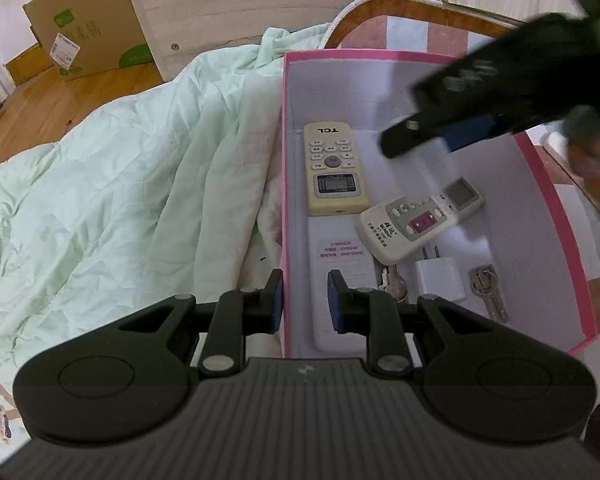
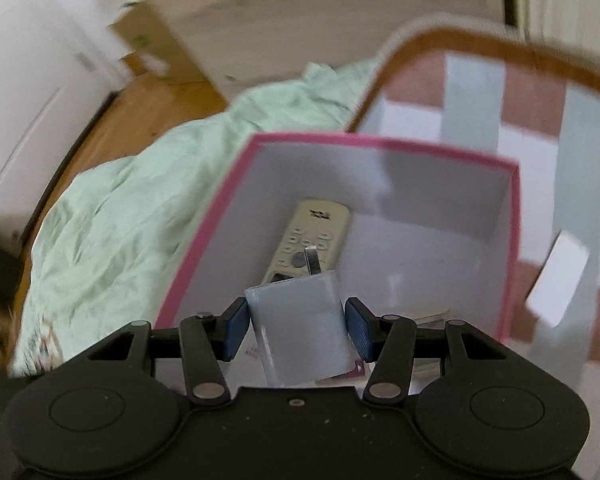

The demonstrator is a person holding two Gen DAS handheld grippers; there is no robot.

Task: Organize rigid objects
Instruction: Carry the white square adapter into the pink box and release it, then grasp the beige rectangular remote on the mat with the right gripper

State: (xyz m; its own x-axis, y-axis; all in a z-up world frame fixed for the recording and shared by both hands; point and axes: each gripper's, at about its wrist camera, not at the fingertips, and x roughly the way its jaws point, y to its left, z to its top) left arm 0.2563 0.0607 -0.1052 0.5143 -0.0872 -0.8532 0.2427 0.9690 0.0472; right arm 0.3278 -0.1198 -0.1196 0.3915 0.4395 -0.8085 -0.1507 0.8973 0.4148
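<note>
Looked like a home bedroom: rumpled pale green quilt (image 1: 112, 184) over a bed, wooden floor (image 1: 52, 96), cardboard box (image 1: 88, 20) against the wall, wooden headboard (image 2: 500, 46).

The pink cardboard box (image 1: 556, 216) has matt white paper walls. The cream plastic remote (image 1: 334, 168) looks smooth. The silver metal keys (image 1: 486, 288) shine a bit — the pale green cloth blanket (image 1: 120, 184) is soft and wrinkly.

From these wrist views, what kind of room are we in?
Most likely a bedroom. A rumpled pale green quilt covers a bed, a checked sheet runs up to its curved wooden bed frame, and beyond are a wooden floor and a cardboard box.
</note>
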